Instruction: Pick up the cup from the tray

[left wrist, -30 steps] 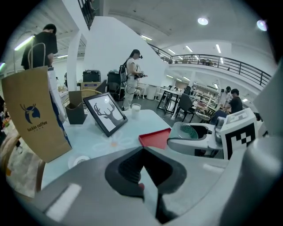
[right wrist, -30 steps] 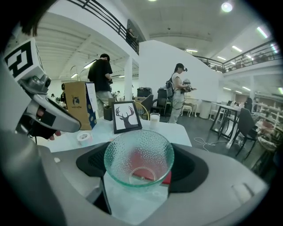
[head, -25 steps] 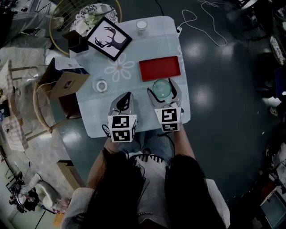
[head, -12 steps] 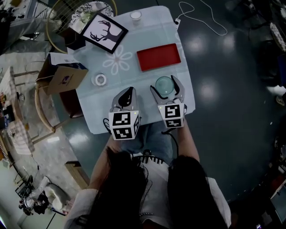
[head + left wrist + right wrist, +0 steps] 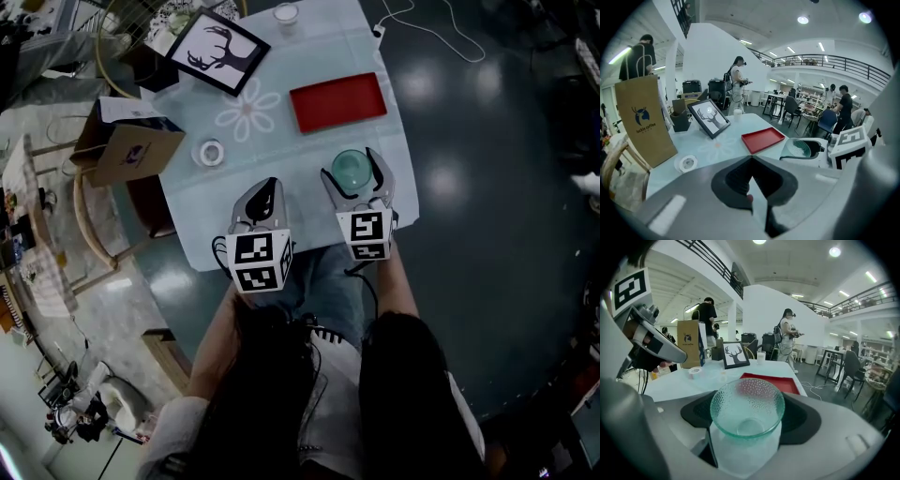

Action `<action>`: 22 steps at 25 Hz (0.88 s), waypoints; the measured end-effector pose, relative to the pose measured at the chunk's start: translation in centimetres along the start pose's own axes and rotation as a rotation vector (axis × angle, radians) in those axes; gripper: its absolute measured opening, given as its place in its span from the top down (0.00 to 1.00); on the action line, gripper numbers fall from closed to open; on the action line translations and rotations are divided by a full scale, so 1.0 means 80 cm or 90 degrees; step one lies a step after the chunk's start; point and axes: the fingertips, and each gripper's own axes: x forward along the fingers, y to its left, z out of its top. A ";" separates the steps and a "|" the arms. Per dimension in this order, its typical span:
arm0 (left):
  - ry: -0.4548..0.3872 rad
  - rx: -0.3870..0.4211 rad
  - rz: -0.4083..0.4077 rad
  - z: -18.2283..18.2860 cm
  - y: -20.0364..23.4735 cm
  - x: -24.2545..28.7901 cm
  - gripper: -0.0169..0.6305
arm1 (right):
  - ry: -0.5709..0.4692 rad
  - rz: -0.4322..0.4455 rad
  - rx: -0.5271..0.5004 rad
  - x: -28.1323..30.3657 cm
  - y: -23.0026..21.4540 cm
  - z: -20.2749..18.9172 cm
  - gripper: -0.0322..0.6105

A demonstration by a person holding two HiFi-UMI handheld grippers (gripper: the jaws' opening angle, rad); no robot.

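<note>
My right gripper [image 5: 352,176] is shut on a green dimpled glass cup [image 5: 349,169], which sits upright between its jaws over the table's near right part. In the right gripper view the cup [image 5: 746,408] fills the gap between the jaws and the empty red tray [image 5: 785,383] lies just beyond it. The same red tray [image 5: 337,101] is farther up the table in the head view. My left gripper [image 5: 266,187] is shut with nothing in it, beside the right one. The left gripper view shows the tray [image 5: 762,139] and the held cup [image 5: 799,147] at its right.
On the pale tablecloth [image 5: 281,141] are a framed deer picture [image 5: 208,52], a roll of tape [image 5: 211,152] and a small white cup [image 5: 286,13] at the far edge. A brown paper bag [image 5: 127,150] and a chair [image 5: 94,220] stand at the left. A cable [image 5: 431,28] lies on the floor.
My right gripper has drawn the cup back toward me, farther from the red tray. The left gripper has stayed shut and nearly still.
</note>
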 end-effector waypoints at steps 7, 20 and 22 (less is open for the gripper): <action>0.007 -0.001 -0.013 -0.005 -0.009 -0.001 0.97 | -0.021 -0.018 0.018 0.000 -0.002 0.009 0.17; -0.044 -0.006 -0.027 0.032 -0.002 -0.030 0.97 | -0.060 -0.047 0.056 -0.059 -0.002 0.068 0.17; -0.053 -0.010 -0.031 0.038 -0.002 -0.039 0.97 | -0.063 -0.049 0.051 -0.071 0.001 0.081 0.18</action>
